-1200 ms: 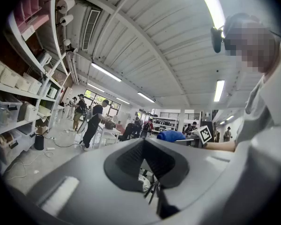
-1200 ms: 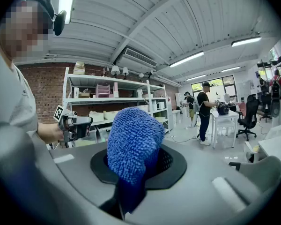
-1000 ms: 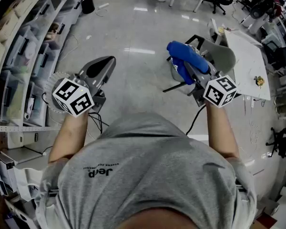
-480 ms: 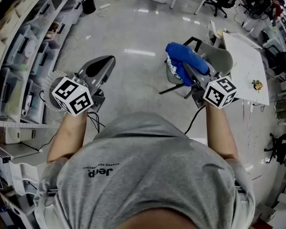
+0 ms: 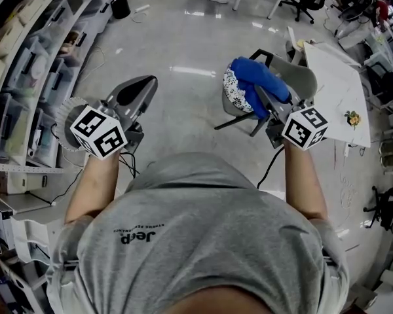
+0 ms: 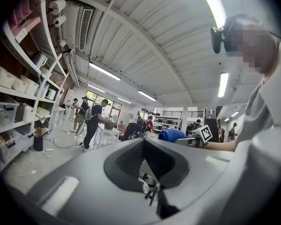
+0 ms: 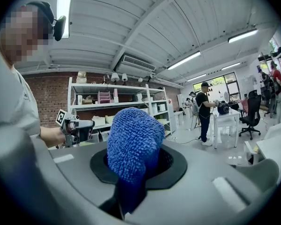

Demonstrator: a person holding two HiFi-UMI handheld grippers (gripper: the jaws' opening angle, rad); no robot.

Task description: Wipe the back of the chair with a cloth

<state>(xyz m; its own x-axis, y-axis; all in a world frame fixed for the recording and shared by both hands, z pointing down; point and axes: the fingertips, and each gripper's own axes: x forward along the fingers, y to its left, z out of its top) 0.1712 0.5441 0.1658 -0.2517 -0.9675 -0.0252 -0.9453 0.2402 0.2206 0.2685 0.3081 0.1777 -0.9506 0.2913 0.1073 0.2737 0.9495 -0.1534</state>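
In the head view my right gripper (image 5: 265, 93) is shut on a blue fluffy cloth (image 5: 259, 80), held just above a grey chair (image 5: 302, 77) with a patterned seat cushion (image 5: 234, 91). Whether the cloth touches the chair, I cannot tell. The right gripper view shows the cloth (image 7: 133, 142) bulging up out of the closed jaws. My left gripper (image 5: 143, 85) is held out at the left over bare floor, away from the chair. Its jaws meet in a point and hold nothing.
A white table (image 5: 337, 87) stands right of the chair. Shelving with bins (image 5: 26, 77) lines the left side, with a black bin (image 5: 120, 6) and cables on the floor beyond. People stand at tables (image 7: 205, 111) in the background.
The right gripper and cloth shifted slightly right and up in the view, and more of the patterned cushion now shows left of the cloth. The left gripper has barely moved.
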